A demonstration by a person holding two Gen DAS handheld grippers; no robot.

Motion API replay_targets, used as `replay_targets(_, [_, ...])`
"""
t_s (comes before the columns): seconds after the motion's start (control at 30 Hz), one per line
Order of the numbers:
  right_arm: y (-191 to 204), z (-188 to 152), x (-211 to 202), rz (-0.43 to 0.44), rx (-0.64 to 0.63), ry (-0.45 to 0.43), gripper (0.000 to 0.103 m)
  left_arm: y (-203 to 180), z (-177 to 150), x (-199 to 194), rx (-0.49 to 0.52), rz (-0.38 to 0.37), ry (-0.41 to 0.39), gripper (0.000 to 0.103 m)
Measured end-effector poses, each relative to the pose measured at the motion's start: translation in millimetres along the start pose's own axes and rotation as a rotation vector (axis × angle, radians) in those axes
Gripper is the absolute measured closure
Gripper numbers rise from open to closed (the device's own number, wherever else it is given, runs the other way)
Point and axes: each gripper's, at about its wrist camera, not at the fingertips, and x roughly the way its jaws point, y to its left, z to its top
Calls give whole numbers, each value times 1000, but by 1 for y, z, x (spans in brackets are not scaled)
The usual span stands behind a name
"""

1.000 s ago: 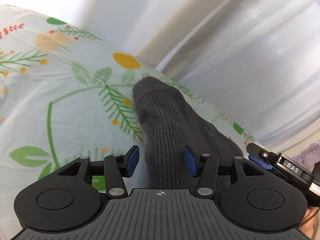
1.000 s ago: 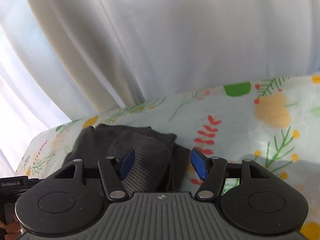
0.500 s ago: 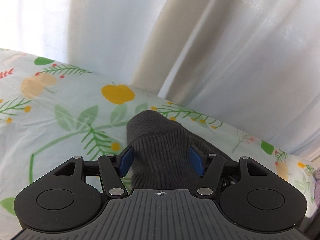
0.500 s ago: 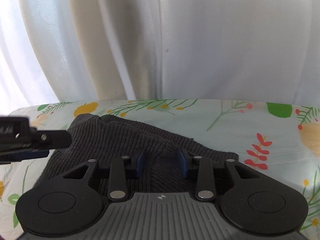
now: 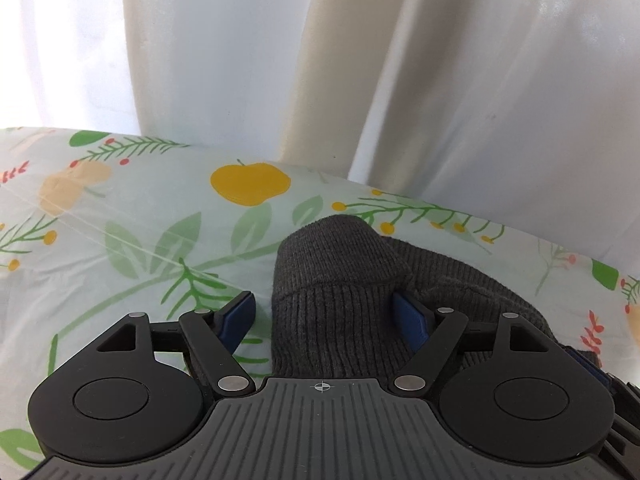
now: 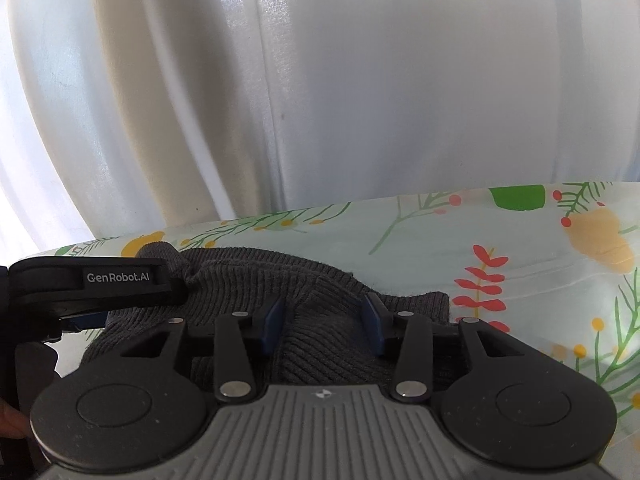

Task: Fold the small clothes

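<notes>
**Left wrist view: we let go of the sock**

Left wrist view shows our left gripper (image 5: 325,316) low over a dark grey sock (image 5: 340,280). Its jaws are spreading wider right now. The sock lies between them. One blue pad (image 5: 237,318) stands clear of the cloth on the left. The other pad sits right against the cloth, half tucked under a fold. So we think this hand is letting go, not pinching.

The sock lies on a cloth with flowers (image 5: 120,220), near the far edge. White curtains (image 5: 440,80) hang just behind. The toe end looks doubled over the ribbed part, so we judge one fold is made here.

From the right wrist view, our right gripper (image 6: 324,320) is over the other end of the sock (image 6: 320,344). Its jaws are opening too, with a hump of cloth between them. The pads look close to the hump, but we cannot tell if they press on it. The left gripper (image 6: 96,284) shows at the left side, touching the sock's far end.

To do this step well, we should open wide before we lift away. The tucked pad could catch the cloth and pull the fold open. We should lift straight up and go slow. It may help to keep the other end still while one hand leaves. The sock is soft and will spring back a bit.

We see no box, basket or bin here. Nothing holds the sock but the flat cloth.
</notes>
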Motion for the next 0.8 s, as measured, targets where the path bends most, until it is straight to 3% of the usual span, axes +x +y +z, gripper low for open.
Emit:
replay_targets(0.33, [3,1,0,-12,8,-4,60,8,-6,-13,-62,25,-22,21])
replay_targets(0.47, [-4,5,-9,-12,35,10,56,28,-18,-41,-89,-34,19,22])
replay_targets(0.53, [-16,5,-29,3,87,15,56,38,-33,-68,-52,-70,-18,22])
replay_targets(0.63, [-42,-7,-76,145,187,27,47,54,-61,-117,-36,-164,-38,22])
replay_targets(0.7, [-63,-23,-111,303,292,32,28,69,-83,-143,-86,-256,-27,18])
replay_targets(0.8, [-92,-58,-145,456,503,93,21,85,-117,-162,-161,-327,48,18])
